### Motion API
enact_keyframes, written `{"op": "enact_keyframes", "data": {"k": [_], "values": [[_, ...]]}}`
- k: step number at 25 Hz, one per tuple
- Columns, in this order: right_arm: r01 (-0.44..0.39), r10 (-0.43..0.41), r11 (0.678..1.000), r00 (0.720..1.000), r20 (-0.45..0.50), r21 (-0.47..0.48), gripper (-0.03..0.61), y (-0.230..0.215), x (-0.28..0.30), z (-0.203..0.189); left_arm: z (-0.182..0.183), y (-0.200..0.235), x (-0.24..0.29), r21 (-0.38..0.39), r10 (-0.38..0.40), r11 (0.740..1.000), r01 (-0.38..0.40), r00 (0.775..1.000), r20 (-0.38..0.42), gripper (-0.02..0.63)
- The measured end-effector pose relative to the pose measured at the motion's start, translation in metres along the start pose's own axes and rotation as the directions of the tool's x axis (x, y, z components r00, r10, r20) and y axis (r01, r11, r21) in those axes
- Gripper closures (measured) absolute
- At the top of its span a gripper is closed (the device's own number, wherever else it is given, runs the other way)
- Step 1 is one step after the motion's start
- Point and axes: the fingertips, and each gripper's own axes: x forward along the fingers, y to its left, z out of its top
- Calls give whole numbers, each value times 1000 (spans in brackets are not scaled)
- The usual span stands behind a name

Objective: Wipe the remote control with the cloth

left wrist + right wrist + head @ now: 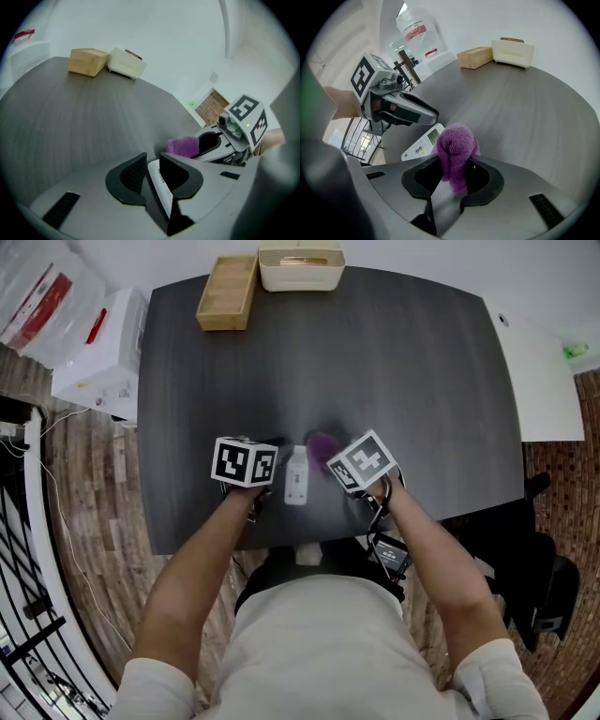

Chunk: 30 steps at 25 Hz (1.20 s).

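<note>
The white remote control [296,474] lies on the dark table [394,362] close to its near edge. My left gripper [151,164] comes at it from the left, and the remote [158,183] sits edge-on between its narrow jaws, held by its sides. My right gripper [452,171] is shut on a bunched purple cloth [454,145]. The cloth [322,444] hangs just right of the remote's far end, beside its small screen [433,136]. Whether it touches the remote I cannot tell. Each gripper shows in the other's view: the right one [220,140], the left one [431,115].
A wooden box [228,292] and a white container [300,266] stand at the table's far edge. White cartons [103,352] sit on the floor to the left, and a white table [544,371] adjoins on the right.
</note>
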Motion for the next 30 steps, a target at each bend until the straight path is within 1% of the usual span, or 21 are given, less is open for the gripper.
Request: {"op": "enact_keyframes", "data": {"k": [2, 4, 5, 7, 10, 13, 16, 19, 27, 30], "values": [[0, 0, 1000, 1000, -2, 0, 457, 1, 2, 0, -1, -3, 4, 46, 9, 999, -7, 999, -40, 528], [2, -2, 1000, 1000, -7, 1, 457, 2, 5, 0, -7, -3, 9, 72, 22, 997, -16, 996, -85, 528], [4, -4, 1000, 1000, -9, 2, 457, 2, 6, 0, -11, -3, 11, 74, 26, 997, -18, 995, -100, 528], [5, -5, 1000, 1000, -12, 0, 457, 4, 8, 0, -14, -3, 13, 58, 27, 998, -21, 994, -106, 526], [-11, 10, 1000, 1000, -17, -4, 457, 10, 9, -3, -14, -3, 14, 2, 23, 1000, -23, 997, -75, 526], [-46, 46, 999, 999, -26, -8, 457, 22, 11, -9, -15, -1, 14, -88, 29, 996, -30, 1000, -8, 526], [-62, 62, 998, 998, -25, -8, 457, 31, 10, -14, -15, 0, 12, -158, 47, 987, -37, 997, 60, 526], [-85, 85, 996, 996, -26, 5, 457, 43, 10, -22, -17, 0, 10, -238, 52, 971, -25, 993, 108, 526], [-131, 131, 991, 991, -11, -1, 457, 83, 13, -45, -19, 3, 9, -309, 119, 949, -63, 979, 164, 526], [-163, 163, 987, 986, -23, -8, 457, 101, 13, -59, -20, 4, 8, -326, 134, 943, -71, 975, 177, 526]]}}
